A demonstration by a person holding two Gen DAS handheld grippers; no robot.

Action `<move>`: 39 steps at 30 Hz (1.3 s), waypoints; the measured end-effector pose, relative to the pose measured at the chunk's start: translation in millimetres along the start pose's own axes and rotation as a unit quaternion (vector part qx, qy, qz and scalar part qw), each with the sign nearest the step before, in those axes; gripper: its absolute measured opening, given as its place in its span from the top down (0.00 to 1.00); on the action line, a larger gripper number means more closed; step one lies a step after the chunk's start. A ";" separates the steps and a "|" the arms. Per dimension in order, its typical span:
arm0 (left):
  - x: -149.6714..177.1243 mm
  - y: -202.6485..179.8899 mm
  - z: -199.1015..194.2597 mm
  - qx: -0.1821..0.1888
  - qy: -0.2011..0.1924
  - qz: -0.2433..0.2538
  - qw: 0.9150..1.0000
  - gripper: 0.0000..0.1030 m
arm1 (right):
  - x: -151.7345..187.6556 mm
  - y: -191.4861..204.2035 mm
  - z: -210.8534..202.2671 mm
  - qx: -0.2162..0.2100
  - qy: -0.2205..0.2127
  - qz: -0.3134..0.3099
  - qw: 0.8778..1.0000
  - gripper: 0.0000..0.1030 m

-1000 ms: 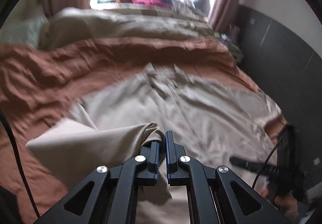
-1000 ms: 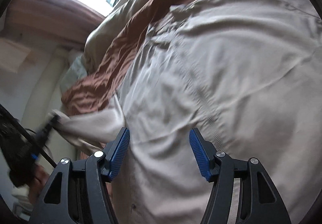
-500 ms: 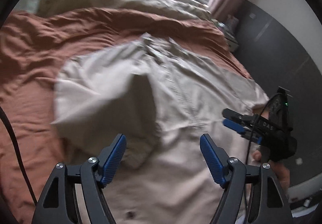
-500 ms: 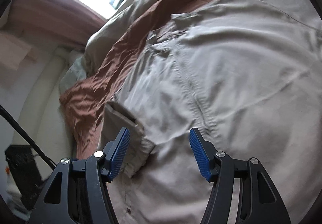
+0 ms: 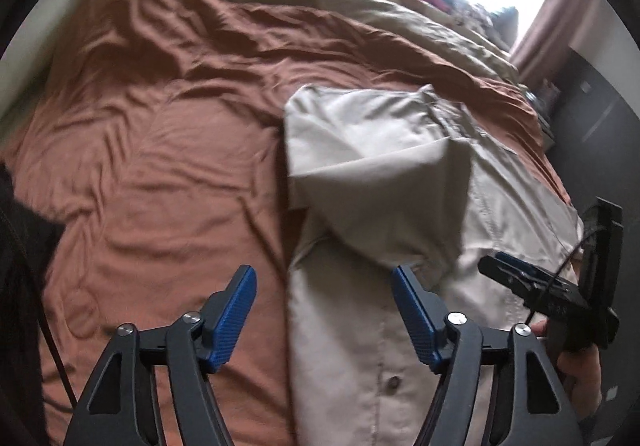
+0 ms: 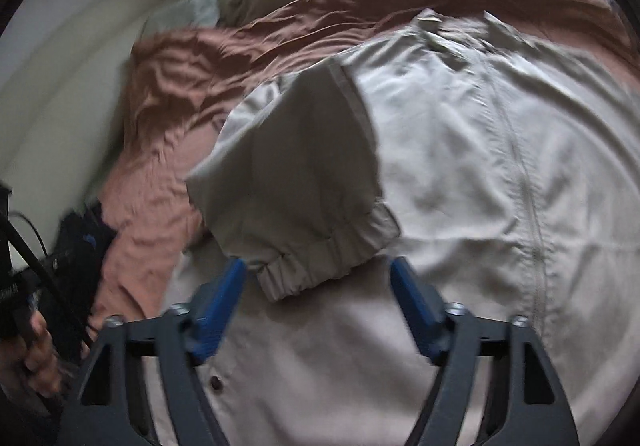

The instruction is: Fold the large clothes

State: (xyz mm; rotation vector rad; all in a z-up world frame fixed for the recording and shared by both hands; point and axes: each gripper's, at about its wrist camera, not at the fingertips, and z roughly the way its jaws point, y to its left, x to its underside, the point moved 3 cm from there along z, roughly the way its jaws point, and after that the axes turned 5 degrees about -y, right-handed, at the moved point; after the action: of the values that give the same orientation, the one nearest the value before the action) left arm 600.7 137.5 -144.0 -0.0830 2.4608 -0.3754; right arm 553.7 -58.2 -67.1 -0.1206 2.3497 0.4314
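Your left gripper (image 5: 322, 310) and right gripper (image 6: 318, 304) both hang spread wide and empty above the beige button-up shirt (image 6: 460, 173), its sleeve (image 6: 296, 181) folded inward.

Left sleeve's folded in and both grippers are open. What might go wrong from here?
The folded sleeve lies loosely on the beige jacket, with its cuff bunched, so it may slide back when the body is moved. The brown bedspread underneath is wrinkled, which may make the folds uneven. The left gripper straddles the jacket's edge and might pinch the bedspread too.
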 end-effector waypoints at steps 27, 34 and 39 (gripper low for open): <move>18.8 12.9 96.2 -0.044 0.047 0.014 0.998 0.55 | -24.5 12.0 7.2 -0.015 -0.051 0.007 0.999 0.87; 12.0 8.0 116.6 -0.066 0.051 0.027 0.996 0.75 | -35.8 -53.0 -56.2 -0.067 -0.126 0.100 0.985 0.88; 7.4 10.4 118.1 -0.073 0.044 0.023 0.996 0.90 | -26.8 -102.3 -76.5 -0.070 -0.147 0.159 0.974 0.88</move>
State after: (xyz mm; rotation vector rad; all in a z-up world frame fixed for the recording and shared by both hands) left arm 666.9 117.2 -240.5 -0.0728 2.5706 -0.1815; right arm 544.5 -181.5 -24.9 0.2421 2.0474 0.7204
